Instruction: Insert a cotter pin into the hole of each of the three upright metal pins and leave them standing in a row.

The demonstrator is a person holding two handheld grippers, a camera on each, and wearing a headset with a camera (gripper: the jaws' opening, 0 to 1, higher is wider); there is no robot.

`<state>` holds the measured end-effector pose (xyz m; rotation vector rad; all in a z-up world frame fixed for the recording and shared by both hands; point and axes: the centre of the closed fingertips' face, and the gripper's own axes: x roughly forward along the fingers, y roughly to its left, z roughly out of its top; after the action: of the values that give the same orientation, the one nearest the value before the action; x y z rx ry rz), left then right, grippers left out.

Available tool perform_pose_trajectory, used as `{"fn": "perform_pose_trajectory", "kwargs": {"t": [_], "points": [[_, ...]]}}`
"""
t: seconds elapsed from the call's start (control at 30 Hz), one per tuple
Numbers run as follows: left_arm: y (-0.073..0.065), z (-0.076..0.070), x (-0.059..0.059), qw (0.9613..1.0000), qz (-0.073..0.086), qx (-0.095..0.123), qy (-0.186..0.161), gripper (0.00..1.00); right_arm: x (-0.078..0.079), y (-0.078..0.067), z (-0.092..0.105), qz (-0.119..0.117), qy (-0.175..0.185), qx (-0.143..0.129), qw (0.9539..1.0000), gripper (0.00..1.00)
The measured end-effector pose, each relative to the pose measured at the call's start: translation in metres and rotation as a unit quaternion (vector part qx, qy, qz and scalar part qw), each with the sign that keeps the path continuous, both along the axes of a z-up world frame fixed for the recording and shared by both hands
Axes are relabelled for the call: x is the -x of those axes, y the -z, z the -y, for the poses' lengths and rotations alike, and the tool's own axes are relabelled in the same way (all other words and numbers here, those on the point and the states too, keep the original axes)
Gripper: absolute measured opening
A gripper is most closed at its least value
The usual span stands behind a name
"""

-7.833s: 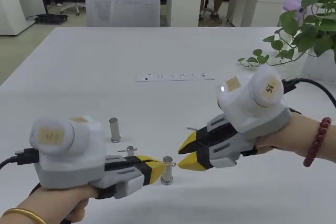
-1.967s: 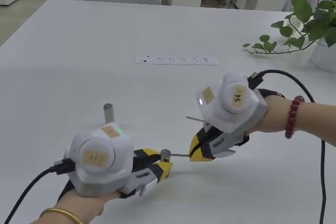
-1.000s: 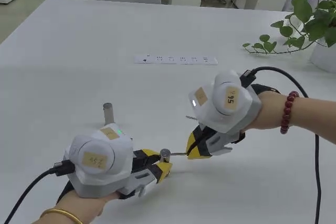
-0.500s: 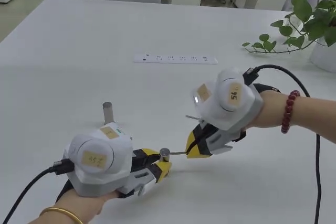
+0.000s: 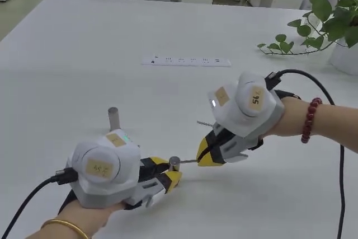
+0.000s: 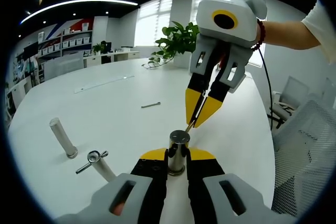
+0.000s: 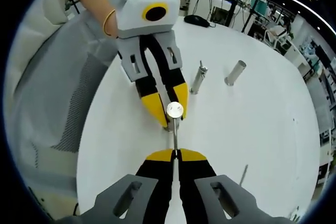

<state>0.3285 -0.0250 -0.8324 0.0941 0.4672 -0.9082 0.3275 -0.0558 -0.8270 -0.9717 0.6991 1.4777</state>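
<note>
Held pin (image 6: pixel 178 149): upright on the table (image 5: pixel 84 54), near its front edge, gripped low on the shaft between the yellow tips of the left gripper (image 5: pixel 170 175).
Cotter pin (image 7: pixel 175 139): held level, straight out from the right gripper (image 7: pixel 175 156); its free end meets the held pin just under the flat top. Whether the end has entered the hole cannot be told.
Right gripper: clenched on the cotter pin, tips together, pointed at the held pin from the right in the head view. A beaded bracelet is worn on the wrist behind it.
Left gripper: closed around the held pin from the near side, jaws low over the table. A gold bangle is worn on the wrist behind it.
Fitted pin (image 6: pixel 101 164): stood just left of the left gripper, between the held pin and the bare pin; a cotter pin is passed through its top, the loop on one side.
Bare pin (image 5: pixel 113 118): upright, farther left and back, apart from both grippers.
Spare cotter pin (image 5: pixel 204 123): lying flat on the table just behind the right gripper.
Strip (image 5: pixel 186 61): a white power strip laid flat at mid-table, well beyond the pins.
Plant (image 5: pixel 330 15): leafy, at the far right corner of the table, one stem trailing onto the top.
</note>
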Motion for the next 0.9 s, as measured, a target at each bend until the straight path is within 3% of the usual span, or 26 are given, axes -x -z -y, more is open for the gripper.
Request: {"fn": "perform_pose_trajectory", "kwargs": {"t": [0.4, 0.9], "points": [[-0.0004, -0.0001, 0.0008, 1.0000, 0.005, -0.006, -0.001, 0.11, 0.0023, 0.0002, 0.0001, 0.012, -0.005, 0.020, 0.9997, 0.03], [-0.0007, 0.0000, 0.0019, 1.0000, 0.005, -0.007, 0.002, 0.11, 0.0045, -0.0061, -0.0029, 0.012, -0.006, 0.012, 0.9998, 0.03]]}}
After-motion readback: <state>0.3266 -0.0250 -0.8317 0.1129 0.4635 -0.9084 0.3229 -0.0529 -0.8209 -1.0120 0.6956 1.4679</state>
